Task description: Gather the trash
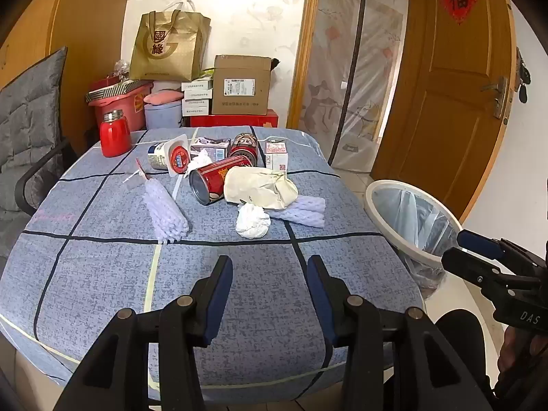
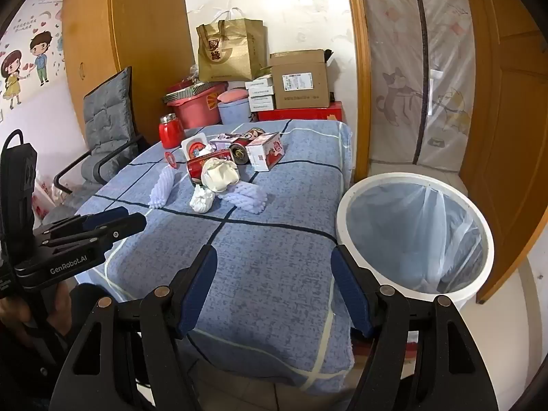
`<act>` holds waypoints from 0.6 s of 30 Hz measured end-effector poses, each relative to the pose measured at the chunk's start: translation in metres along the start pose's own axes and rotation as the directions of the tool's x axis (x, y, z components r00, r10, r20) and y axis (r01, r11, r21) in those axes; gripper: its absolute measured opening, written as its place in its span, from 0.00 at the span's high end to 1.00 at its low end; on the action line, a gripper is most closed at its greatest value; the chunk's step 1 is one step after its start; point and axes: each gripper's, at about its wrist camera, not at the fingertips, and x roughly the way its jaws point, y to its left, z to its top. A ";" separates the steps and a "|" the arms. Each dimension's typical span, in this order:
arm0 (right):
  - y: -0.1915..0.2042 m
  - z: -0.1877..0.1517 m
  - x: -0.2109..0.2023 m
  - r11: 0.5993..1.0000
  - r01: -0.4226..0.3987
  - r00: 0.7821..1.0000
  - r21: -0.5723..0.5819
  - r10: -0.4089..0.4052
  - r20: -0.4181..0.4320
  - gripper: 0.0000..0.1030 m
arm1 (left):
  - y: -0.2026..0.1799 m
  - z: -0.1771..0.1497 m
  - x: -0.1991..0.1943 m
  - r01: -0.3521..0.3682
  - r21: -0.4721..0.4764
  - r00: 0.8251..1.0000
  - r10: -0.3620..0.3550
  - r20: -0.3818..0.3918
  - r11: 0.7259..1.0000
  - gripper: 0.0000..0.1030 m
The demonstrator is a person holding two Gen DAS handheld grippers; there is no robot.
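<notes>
Trash lies in a heap at the far half of the blue checked table (image 1: pixel 113 274): a red can (image 1: pixel 219 179) on its side, a cream paper bag (image 1: pixel 258 186), a crumpled white tissue (image 1: pixel 253 221), two white foam nets (image 1: pixel 166 210), a yogurt cup (image 1: pixel 169 157) and small cartons (image 1: pixel 275 154). My left gripper (image 1: pixel 270 294) hovers open over the near table edge, nothing between its fingers. My right gripper (image 2: pixel 274 287) is open too, empty, near the table's right corner. The white bin (image 2: pixel 414 236) with a clear liner stands on the floor right of the table.
A red jar (image 1: pixel 114 133) stands at the table's far left corner. Behind the table are a gold bag (image 1: pixel 169 48), a cardboard box (image 1: pixel 239 84) and a pink tub (image 1: pixel 120 102). A grey cushioned chair (image 1: pixel 30 109) is at left, a wooden door (image 1: pixel 455 78) at right.
</notes>
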 end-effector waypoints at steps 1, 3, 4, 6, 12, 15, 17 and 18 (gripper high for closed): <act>0.000 0.000 0.000 1.000 0.003 1.000 0.000 -0.003 -0.001 0.33 | 0.000 0.000 0.000 0.004 -0.001 1.000 -0.004 0.001 1.000 0.56; 0.000 0.000 0.000 1.000 0.001 1.000 0.000 -0.001 -0.005 0.33 | 0.000 0.000 -0.001 0.003 0.001 1.000 -0.003 0.002 1.000 0.56; 0.000 0.000 0.000 1.000 0.000 1.000 0.001 0.000 -0.005 0.33 | -0.001 0.000 -0.001 0.002 0.002 1.000 -0.002 0.003 1.000 0.56; 0.000 0.000 0.000 1.000 0.001 1.000 0.002 -0.001 -0.004 0.33 | -0.002 -0.001 0.001 0.004 0.004 1.000 -0.004 0.004 1.000 0.56; 0.000 0.000 0.000 1.000 0.000 1.000 0.001 0.000 -0.002 0.33 | 0.003 -0.002 0.000 0.008 0.004 1.000 -0.008 0.010 1.000 0.56; 0.000 0.000 0.000 1.000 -0.001 1.000 0.001 0.001 -0.002 0.33 | -0.002 0.003 -0.002 0.014 0.010 1.000 -0.014 -0.002 1.000 0.56; 0.000 0.001 0.000 1.000 -0.001 1.000 0.001 0.001 -0.001 0.33 | -0.002 0.003 -0.002 0.016 0.009 1.000 -0.016 -0.001 1.000 0.56; 0.000 0.001 0.000 1.000 0.000 1.000 0.000 0.000 -0.001 0.33 | -0.002 0.003 -0.002 0.020 0.009 1.000 -0.020 -0.001 1.000 0.56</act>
